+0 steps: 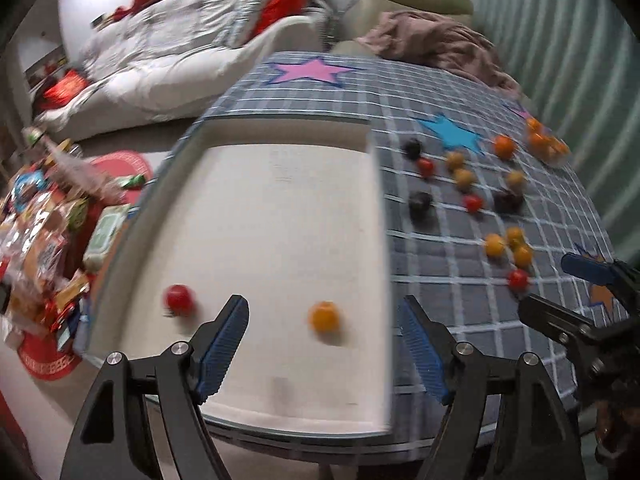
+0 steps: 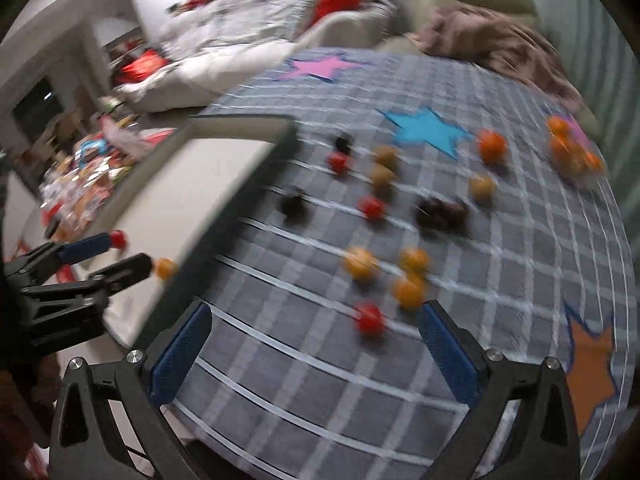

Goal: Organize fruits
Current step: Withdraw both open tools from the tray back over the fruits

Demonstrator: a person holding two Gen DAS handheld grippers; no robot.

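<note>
The left gripper (image 1: pixel 324 320) hung over a white tray (image 1: pixel 280 208) with its blue-padded jaws spread apart and nothing between them. Just beyond its fingertips, an orange fruit (image 1: pixel 325 316) lay on the tray floor, and a red fruit (image 1: pixel 179 298) lay farther toward the tray's left side; both were blurred. The right gripper (image 2: pixel 316 328) hung over a grey checked cloth (image 2: pixel 320 380) covering the counter, its jaws spread wide and empty. Just ahead of it, near its right finger, a red fruit on the cloth (image 2: pixel 369 318) sat below a loose cluster of three orange fruits (image 2: pixel 408 290). Farther out lay two more small red fruits (image 2: pixel 372 207), several dark fruits (image 2: pixel 442 212), a few tan ones (image 2: pixel 383 176) and a larger orange fruit (image 2: pixel 492 146), all scattered apart from one another on the cloth. At the far right edge of the cloth, a clump of orange fruits (image 2: pixel 570 150) sat together, too blurred to count. The cloth carried coloured stars: a blue star (image 2: pixel 428 130) among the far fruits, a pink star (image 2: pixel 320 66) at the far end, and an orange star (image 2: pixel 588 376) near the right gripper. The tray rested on the left part of the counter, its right rim beside the scattered fruit. Left of the counter, a heap of bright packaged snacks (image 1: pixel 44 240) lay lower down. Beyond the counter stood a pale sofa (image 1: pixel 168 60) piled with white bedding and red cushions, and a brownish blanket (image 1: pixel 436 44) was crumpled at the far right.
</note>
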